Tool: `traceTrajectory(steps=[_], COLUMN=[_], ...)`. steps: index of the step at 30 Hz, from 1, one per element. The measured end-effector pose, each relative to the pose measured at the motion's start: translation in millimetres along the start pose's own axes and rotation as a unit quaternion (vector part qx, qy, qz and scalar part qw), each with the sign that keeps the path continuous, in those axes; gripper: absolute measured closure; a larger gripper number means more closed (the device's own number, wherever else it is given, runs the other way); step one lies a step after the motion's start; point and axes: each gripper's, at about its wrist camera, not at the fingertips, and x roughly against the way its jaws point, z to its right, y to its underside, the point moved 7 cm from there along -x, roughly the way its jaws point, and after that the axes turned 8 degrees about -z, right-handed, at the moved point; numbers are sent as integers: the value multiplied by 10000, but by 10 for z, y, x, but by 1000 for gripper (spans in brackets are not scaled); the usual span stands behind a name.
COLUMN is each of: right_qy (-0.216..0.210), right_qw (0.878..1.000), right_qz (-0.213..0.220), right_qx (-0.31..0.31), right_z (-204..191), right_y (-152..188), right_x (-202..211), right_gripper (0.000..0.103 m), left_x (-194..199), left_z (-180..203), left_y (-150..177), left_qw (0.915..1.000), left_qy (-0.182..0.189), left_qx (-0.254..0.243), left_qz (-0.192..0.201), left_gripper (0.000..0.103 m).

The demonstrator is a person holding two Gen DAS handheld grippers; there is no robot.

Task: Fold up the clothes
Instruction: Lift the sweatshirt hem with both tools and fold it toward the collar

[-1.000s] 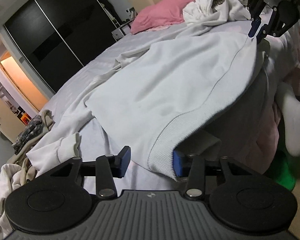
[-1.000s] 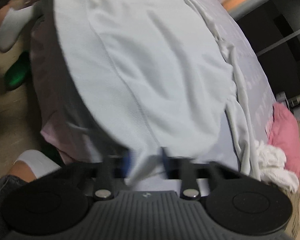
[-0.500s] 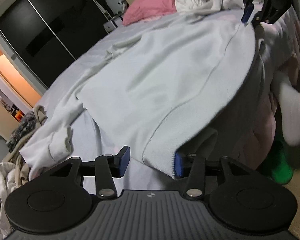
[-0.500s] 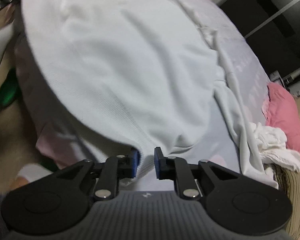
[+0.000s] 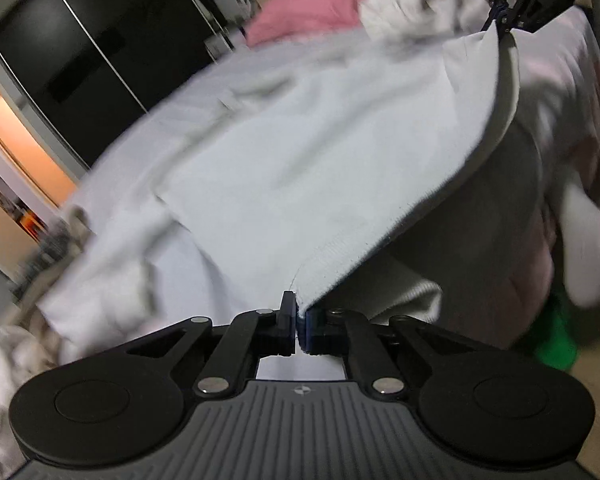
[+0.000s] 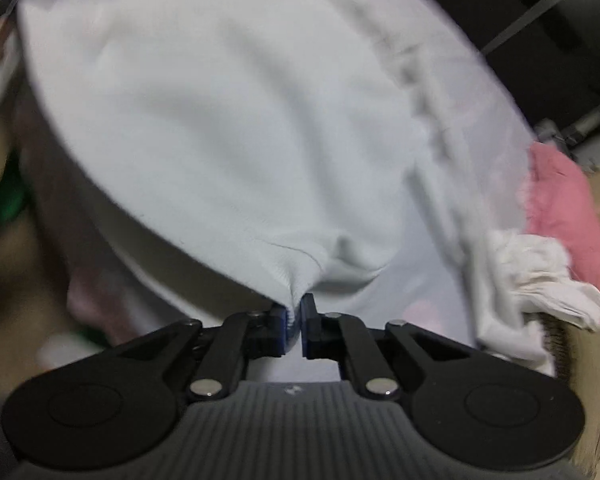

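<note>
Each hand-held gripper, left point(image 5: 297, 319) and right point(image 6: 296, 325), has just closed and is clamped on a hem corner of the pale sweatshirt point(image 5: 300, 152). Lift both corners evenly, keeping the hem taut, and carry it across the bed point(image 5: 236, 80).

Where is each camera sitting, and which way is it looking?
Left wrist view: sits on the left hand-held gripper, looking down along its fingers over the white sweater on the bed toward the pink pillow; the right hand-held gripper shows far off, and a socked foot.
Right wrist view: sits on the right hand-held gripper, looking down across the same sweater; only its own fingers show.
Shared: sweater, pillow, a white clothes heap.
</note>
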Motion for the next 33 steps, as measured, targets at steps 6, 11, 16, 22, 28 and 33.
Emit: traceTrajectory(steps=[6, 11, 16, 22, 28, 33], right_qy=[127, 93, -553, -1354, -1382, -1384], right_qw=[9924, 9901, 9951, 9701, 9574, 9541], right_qz=[1110, 1395, 402, -786, -1151, -1287], right_qx=[-511, -95, 715, 1856, 2259, 2322], right_z=[386, 369, -32, -777, -953, -1132], right_y=[-513, -673, -217, 417, 582, 582], right_x=[975, 1598, 1364, 802, 544, 598], right_gripper=[96, 96, 96, 96, 96, 96], left_x=[815, 1491, 1354, 785, 560, 518], left_z=[-1043, -1170, -211, 822, 1037, 777], left_y=[-464, -597, 92, 916, 1070, 1050], left_qw=[9902, 9704, 9408, 8968, 8947, 8957], left_qy=[-906, -932, 733, 1834, 1881, 2179], left_qx=[-920, -1983, -3289, -3986, -3943, -3674], left_qz=[525, 1018, 365, -572, -928, -1236], left_gripper=[100, 101, 101, 101, 96, 86])
